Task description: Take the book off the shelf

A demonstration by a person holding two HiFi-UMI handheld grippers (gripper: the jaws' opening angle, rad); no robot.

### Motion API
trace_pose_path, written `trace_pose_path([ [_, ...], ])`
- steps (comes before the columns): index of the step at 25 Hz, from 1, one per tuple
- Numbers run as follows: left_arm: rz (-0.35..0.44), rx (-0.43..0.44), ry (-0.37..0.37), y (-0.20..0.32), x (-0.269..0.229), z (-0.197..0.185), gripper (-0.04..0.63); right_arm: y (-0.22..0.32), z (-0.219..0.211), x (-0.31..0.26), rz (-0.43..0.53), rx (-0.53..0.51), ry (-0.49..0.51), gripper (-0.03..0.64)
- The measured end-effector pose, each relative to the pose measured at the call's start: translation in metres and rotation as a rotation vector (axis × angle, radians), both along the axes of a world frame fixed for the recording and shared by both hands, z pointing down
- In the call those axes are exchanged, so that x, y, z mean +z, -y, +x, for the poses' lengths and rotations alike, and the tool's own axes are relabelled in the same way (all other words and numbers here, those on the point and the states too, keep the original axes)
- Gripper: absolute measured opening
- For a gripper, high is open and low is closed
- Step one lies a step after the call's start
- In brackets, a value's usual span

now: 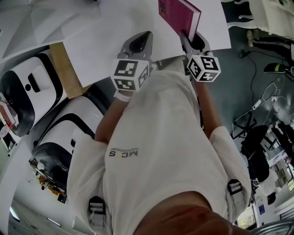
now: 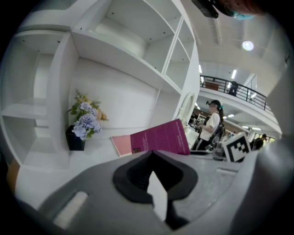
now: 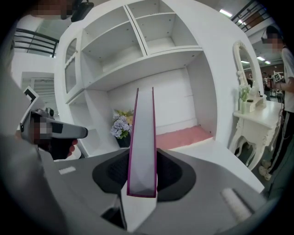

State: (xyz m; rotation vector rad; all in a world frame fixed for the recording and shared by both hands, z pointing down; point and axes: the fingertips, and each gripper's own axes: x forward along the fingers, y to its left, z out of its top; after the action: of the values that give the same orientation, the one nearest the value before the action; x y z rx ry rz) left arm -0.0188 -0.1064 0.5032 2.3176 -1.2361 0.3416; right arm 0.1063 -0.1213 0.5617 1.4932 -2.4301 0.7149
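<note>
Book (image 3: 141, 137) | pinched upright between right gripper (image 3: 141, 181) fingers | off shelf (image 3: 174, 96)

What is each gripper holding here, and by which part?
The right gripper clamps the thin magenta rectangular book by its lower corner; the left gripper holds nothing.

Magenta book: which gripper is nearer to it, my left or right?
Right. The right gripper has its fingers clamped on the book; the left gripper sits beside it, apart, holding nothing.
</note>
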Motion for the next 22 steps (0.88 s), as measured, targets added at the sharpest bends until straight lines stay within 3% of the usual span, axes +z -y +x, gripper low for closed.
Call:
trace_pose_path([
  [18,0.004,0.004,0.001,0.005,-0.001,-0.002,0.002,0.007,0.002,-0.004,-0.029,0.011,0.027,0.141],
  [22,0.012,0.006,0.002,0.003,-0.003,0.0,0.002,0.006,0.0,-0.01,-0.023,-0.051,0.012,0.141],
])
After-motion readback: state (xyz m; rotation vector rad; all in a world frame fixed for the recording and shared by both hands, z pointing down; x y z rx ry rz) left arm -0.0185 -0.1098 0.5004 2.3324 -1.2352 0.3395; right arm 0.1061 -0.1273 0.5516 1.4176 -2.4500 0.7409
